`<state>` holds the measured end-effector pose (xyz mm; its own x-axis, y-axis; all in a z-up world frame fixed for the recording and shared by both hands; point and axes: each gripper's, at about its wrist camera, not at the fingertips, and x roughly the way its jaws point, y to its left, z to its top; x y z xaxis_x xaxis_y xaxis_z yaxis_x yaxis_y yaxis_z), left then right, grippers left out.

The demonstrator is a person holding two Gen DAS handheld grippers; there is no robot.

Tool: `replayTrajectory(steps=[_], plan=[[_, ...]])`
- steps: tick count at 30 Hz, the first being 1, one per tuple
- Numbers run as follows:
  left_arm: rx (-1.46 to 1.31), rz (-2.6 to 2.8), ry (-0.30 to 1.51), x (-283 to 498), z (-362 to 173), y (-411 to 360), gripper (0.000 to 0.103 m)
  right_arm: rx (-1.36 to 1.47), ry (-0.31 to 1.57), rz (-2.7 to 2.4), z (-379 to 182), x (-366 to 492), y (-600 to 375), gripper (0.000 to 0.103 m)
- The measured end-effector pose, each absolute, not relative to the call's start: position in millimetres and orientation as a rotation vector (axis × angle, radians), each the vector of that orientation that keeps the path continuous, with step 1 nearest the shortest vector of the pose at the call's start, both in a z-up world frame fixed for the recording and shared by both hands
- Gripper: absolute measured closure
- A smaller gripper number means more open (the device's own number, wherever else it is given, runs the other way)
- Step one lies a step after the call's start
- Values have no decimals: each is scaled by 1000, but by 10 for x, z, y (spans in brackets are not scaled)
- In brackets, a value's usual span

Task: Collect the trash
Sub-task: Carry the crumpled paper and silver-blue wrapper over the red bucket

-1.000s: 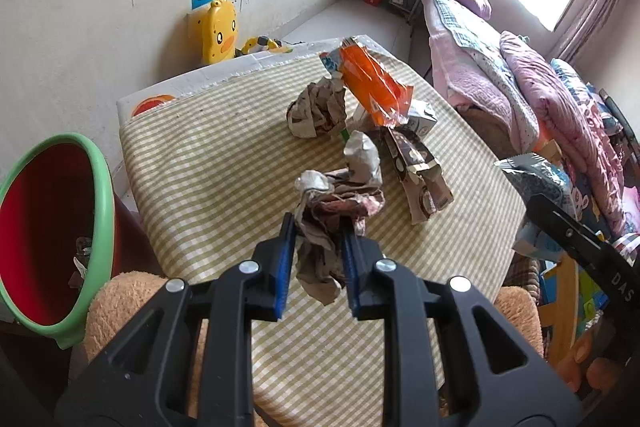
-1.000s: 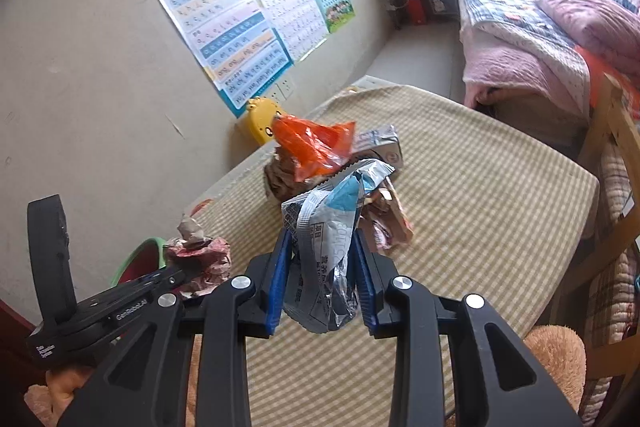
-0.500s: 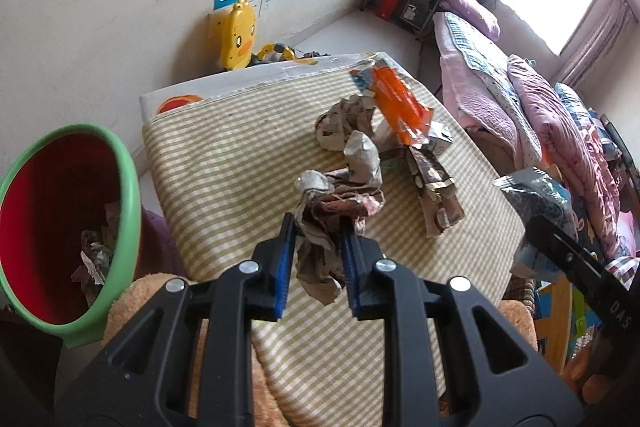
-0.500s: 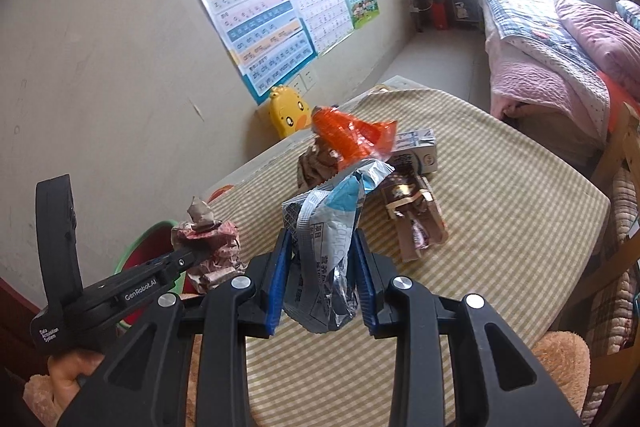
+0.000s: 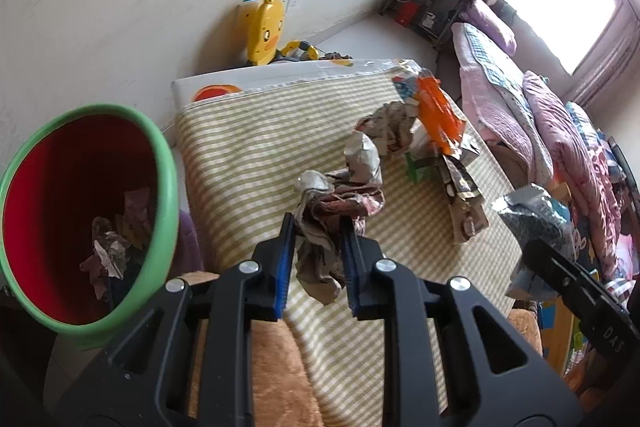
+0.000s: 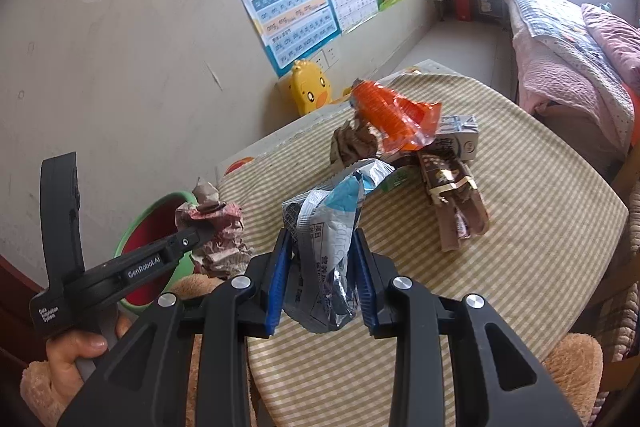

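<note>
Checked tablecloth (image 5: pixel 248 147) over a table beside a plaster wall with charts; remaining litter heaped at its far end: orange wrapper (image 6: pixel 394 117), crumpled paper ball (image 6: pixel 352 143), brown packet (image 6: pixel 452 195), small carton (image 6: pixel 460 141). Left gripper (image 5: pixel 316 259) clamped on a crumpled brown wrapper (image 5: pixel 332 211); right gripper (image 6: pixel 322 283) clamped on a silver-blue packet (image 6: pixel 332 227); green-rimmed red bin (image 5: pixel 80 211) at left, scraps inside

Matt crumpled paper wad (image 5: pixel 328 223), glossy foil wrapper (image 6: pixel 328 239) (creased), woven checked tablecloth (image 5: pixel 248 147), smooth plastic bin (image 5: pixel 160 163).

Two grippers (image 5: pixel 316 259) (image 6: pixel 322 277), one bin (image 5: pixel 160 163)
</note>
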<state>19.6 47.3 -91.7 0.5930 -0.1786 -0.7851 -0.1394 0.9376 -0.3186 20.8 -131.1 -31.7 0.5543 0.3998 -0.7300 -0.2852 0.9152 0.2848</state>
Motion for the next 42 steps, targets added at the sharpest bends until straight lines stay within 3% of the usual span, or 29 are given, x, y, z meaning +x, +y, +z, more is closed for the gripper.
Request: replayTrajectory(steps=[18, 42], plan=[[-415, 112, 928, 45, -1007, 1110, 82, 73, 917, 476, -317, 206, -899, 73], [-472, 334, 942, -270, -1261, 1930, 81, -7, 921, 767, -240, 399, 368, 73]])
